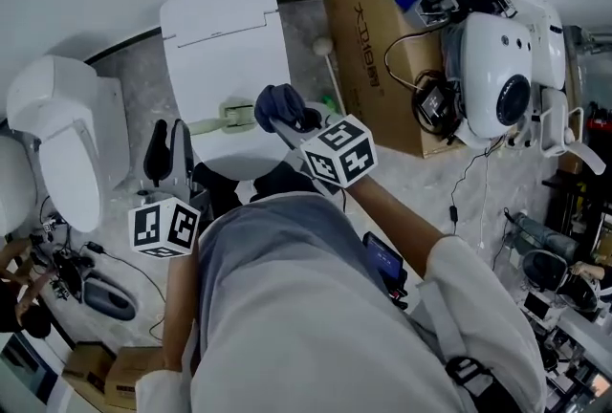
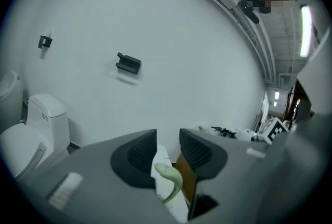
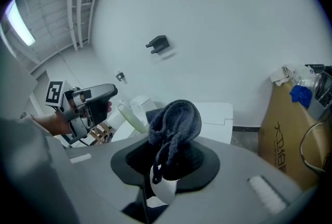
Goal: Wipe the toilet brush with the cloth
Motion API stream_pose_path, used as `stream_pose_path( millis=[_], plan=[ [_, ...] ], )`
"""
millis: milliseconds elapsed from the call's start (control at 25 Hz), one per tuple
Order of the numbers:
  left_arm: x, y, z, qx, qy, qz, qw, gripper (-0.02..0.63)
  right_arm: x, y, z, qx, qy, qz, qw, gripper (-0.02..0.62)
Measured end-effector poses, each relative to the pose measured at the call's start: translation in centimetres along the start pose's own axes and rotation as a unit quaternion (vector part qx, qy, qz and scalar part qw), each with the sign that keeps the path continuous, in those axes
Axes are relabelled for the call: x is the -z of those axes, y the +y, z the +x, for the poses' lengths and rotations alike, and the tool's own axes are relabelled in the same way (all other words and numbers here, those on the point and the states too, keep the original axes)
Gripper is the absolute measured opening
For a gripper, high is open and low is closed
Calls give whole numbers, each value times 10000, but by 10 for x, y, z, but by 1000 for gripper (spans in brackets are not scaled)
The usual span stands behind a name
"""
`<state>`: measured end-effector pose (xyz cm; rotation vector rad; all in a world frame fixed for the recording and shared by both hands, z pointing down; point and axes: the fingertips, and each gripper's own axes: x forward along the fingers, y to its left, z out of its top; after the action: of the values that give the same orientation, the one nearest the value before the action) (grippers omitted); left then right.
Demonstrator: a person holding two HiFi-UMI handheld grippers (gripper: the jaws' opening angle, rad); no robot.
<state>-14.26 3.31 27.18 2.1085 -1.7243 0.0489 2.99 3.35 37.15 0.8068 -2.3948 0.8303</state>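
A pale green toilet brush [image 1: 222, 121] is held out over the closed white toilet lid [image 1: 225, 38]. My left gripper [image 1: 170, 148] holds it at one end, and its handle [image 2: 169, 179] runs between the jaws in the left gripper view. My right gripper [image 1: 287, 119] is shut on a dark blue cloth [image 1: 279, 102], bunched at the brush's other end. In the right gripper view the cloth [image 3: 174, 123] bulges out of the jaws and the green brush [image 3: 130, 116] reaches from the left gripper [image 3: 88, 103] to the cloth's edge. The brush head is hidden.
A second white toilet [image 1: 67, 134] stands at the left. A cardboard box [image 1: 378, 48] with cables and a white device [image 1: 497, 76] crowd the right. A white-knobbed stick [image 1: 328, 62] leans between toilet and box. A black bracket [image 2: 128, 63] is on the wall.
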Motion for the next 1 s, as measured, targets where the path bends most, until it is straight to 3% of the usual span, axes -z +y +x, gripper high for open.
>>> stream_pose_path(
  millis=[440, 680, 1000],
  plan=[
    [-41, 1, -42, -199, -310, -78, 9993, 0, -42, 24, -27, -41, -442, -422, 9981, 89],
    [-68, -3, -59, -81, -511, -182, 9985, 0, -67, 50, -45, -194, -575, -1026, 9929, 89],
    [-93, -15, -78, -82, -810, 21, 9967, 0, -109, 67, -86, -273, -1143, -1099, 9870, 89]
  ],
)
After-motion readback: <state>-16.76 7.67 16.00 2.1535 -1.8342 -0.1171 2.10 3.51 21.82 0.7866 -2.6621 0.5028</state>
